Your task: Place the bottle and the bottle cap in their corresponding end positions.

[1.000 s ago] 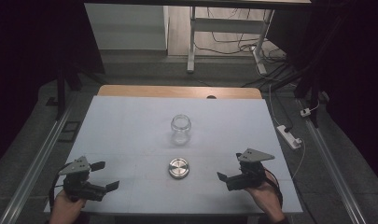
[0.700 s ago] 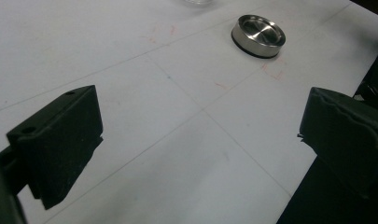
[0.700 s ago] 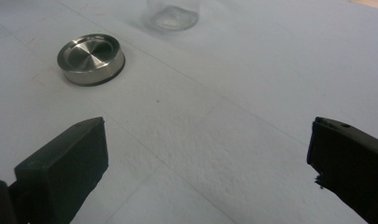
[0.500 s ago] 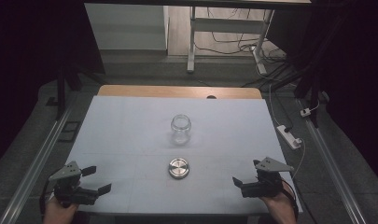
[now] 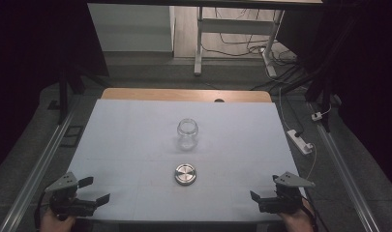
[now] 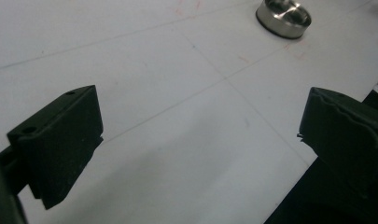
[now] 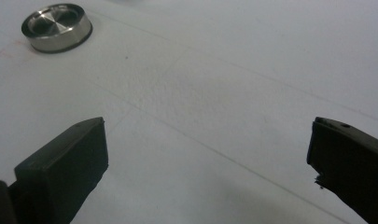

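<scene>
A clear glass jar [image 5: 188, 133] stands upright without a lid at the middle of the white table [image 5: 135, 130]. A round metal lid [image 5: 185, 174] lies flat on the table just in front of it. My left gripper [image 5: 96, 190] is at the near left corner, open, with nothing between its jaws. My right gripper [image 5: 263, 192] is at the near right corner, also open and holding nothing. In the left gripper view the lid [image 6: 283, 16] lies far ahead at the upper right of the left gripper [image 6: 200, 135]. In the right gripper view the lid [image 7: 57, 25] sits at the upper left, well beyond the right gripper [image 7: 207, 158].
A white power strip [image 5: 300, 141] with its cable lies off the table's right edge. Metal rails [image 5: 38, 164] run along both sides of the table. A wooden strip [image 5: 184, 94] borders the far edge. The near table edge is right by both grippers.
Both grippers have drawn back toward the near edge and outward to the corners, staying open. The jar and lid have not moved.
</scene>
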